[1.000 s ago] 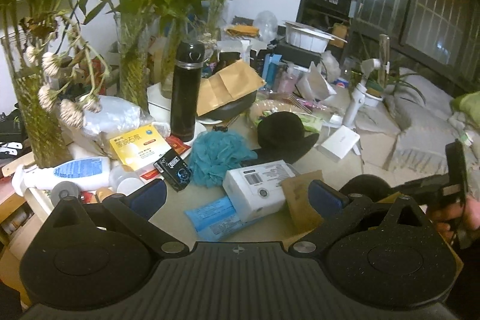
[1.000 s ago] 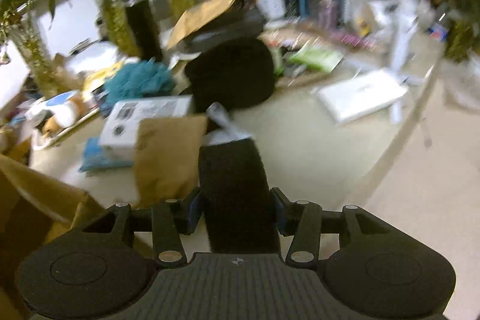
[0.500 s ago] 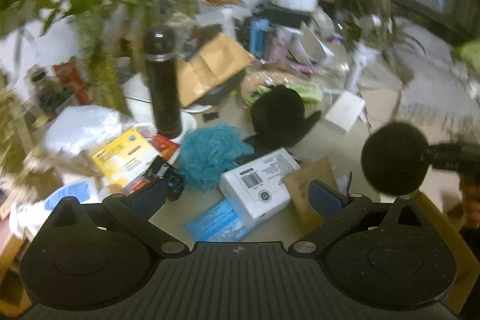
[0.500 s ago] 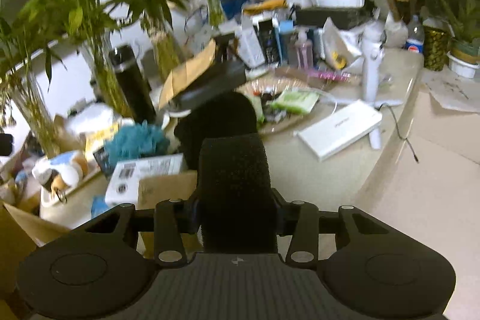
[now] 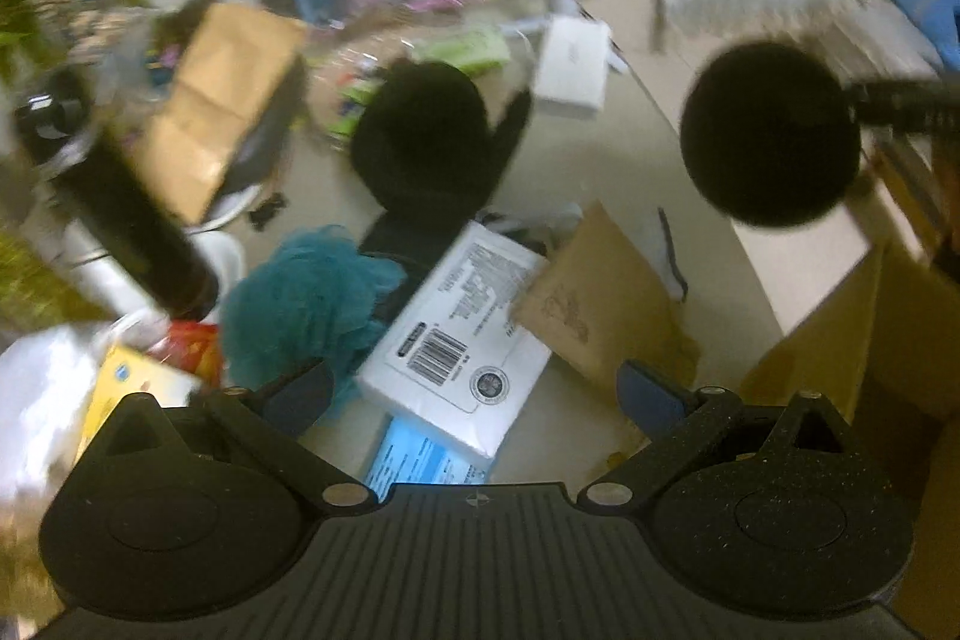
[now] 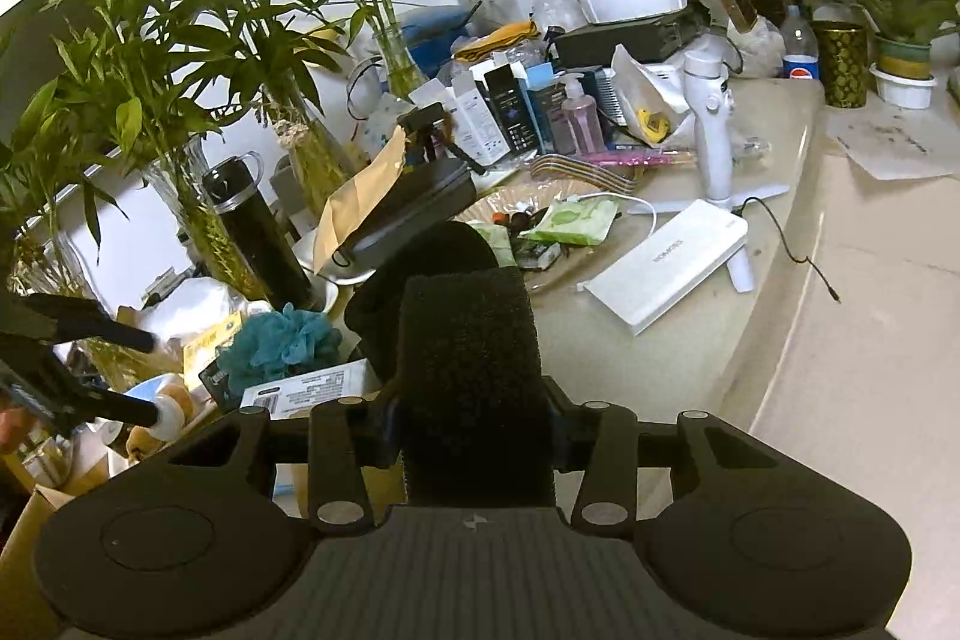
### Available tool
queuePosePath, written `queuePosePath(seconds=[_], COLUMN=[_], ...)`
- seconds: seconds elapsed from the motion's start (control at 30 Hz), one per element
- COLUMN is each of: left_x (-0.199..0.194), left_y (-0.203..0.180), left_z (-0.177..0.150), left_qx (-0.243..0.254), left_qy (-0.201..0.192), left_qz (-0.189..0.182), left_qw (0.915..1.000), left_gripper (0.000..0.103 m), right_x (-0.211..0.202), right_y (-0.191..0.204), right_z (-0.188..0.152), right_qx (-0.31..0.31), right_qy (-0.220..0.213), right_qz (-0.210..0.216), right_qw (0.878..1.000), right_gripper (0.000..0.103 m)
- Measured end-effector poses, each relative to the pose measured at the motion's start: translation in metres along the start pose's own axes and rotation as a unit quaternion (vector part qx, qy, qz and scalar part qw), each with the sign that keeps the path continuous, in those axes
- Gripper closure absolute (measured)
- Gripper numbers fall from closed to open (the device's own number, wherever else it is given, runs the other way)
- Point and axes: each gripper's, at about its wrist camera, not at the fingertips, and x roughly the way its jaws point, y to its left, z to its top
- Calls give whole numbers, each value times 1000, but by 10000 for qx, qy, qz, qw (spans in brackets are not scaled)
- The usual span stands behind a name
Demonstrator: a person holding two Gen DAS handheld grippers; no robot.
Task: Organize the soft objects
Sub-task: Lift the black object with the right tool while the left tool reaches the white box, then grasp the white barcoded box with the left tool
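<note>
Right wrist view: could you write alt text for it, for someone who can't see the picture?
The right gripper holds a black foam cylinder between its two fingers above a cluttered tabletop. Behind it lie a teal bath pouf, a white power bank and a black flask, with bamboo plants in glass vases.

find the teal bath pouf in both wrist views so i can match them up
Left wrist: teal bath pouf lies lower left, beside the white barcoded box.
Right wrist: the pouf sits left of centre, just above that box.
Shared landmark: the black bottle.
</note>
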Motion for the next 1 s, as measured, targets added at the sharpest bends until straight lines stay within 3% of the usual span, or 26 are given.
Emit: queuePosePath(seconds=[0.13, 0.53, 0.9, 1.0], left_x=[27, 71, 98, 107], left_y=[3, 7, 16, 11], left_z=[-2, -6, -3, -4], left_qx=[413, 900, 927, 1029], left_qy=[166, 340, 522, 686], left_qz=[-23, -196, -217, -254], left_qw=[9990, 9952, 9941, 9920], left_gripper=[0, 0, 0, 5], right_x=[2, 10, 11, 12], right_y=[1, 3, 6, 6], right_z=[-1, -2, -2, -2], right_qx=[-15, -54, -82, -67], right_qy=[34, 165, 203, 216], right_qz=[48, 73, 127, 124], right_qw=[10000, 9998, 9997, 9997], right_gripper=[56, 56, 56, 56])
